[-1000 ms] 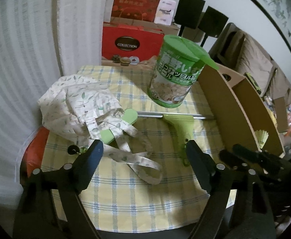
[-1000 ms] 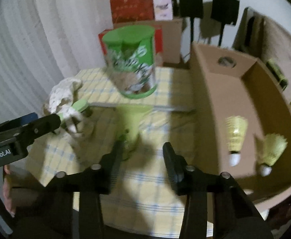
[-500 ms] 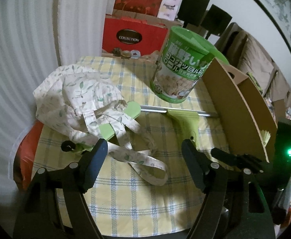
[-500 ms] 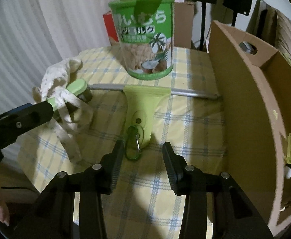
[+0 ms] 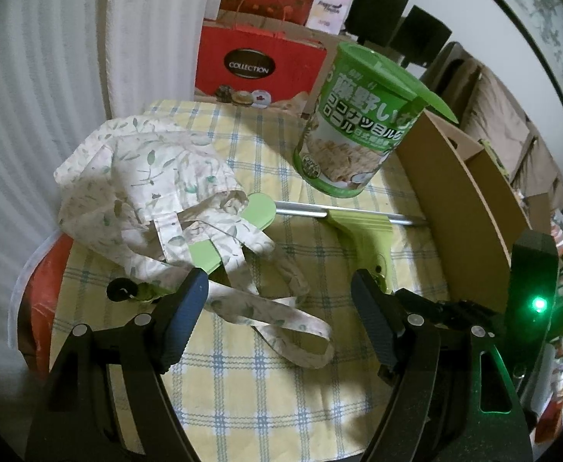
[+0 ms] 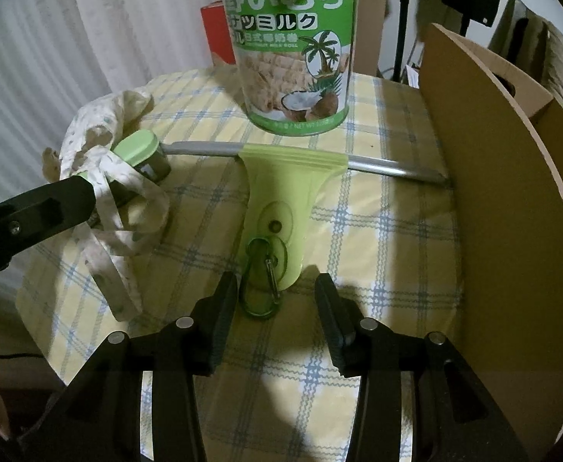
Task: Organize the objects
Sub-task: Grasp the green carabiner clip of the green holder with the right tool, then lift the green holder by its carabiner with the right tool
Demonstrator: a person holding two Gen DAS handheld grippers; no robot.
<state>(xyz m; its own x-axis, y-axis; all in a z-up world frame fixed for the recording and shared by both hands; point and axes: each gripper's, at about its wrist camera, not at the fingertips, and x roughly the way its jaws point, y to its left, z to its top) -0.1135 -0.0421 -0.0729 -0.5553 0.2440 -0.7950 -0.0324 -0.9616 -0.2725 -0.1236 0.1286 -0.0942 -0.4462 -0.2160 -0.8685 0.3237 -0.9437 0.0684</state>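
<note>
While my right gripper (image 6: 270,300) hovers low over the checked table (image 6: 377,231), its jaws stand apart and empty, bracketing the lower end of a light-green squeegee-like tool (image 6: 281,208) whose green carabiner (image 6: 260,288) lies just between the fingertips. My left gripper (image 5: 277,308) is likewise released and holds nothing; it sits above the floral cloth bag (image 5: 158,192), whose straps trail across a green-lidded object (image 5: 260,210). A metal rod (image 6: 389,167) runs along the tool's wide top edge toward the cardboard box (image 6: 493,192) at the right. A green snack canister (image 6: 293,50) stands upright behind the rod. Judged from this layout, organizing is at an early-to-middle stage: tool, bag and canister all remain loose on the table, and the box interior is hidden from these views. Grasping the green tool appears to be the step in hand.
</note>
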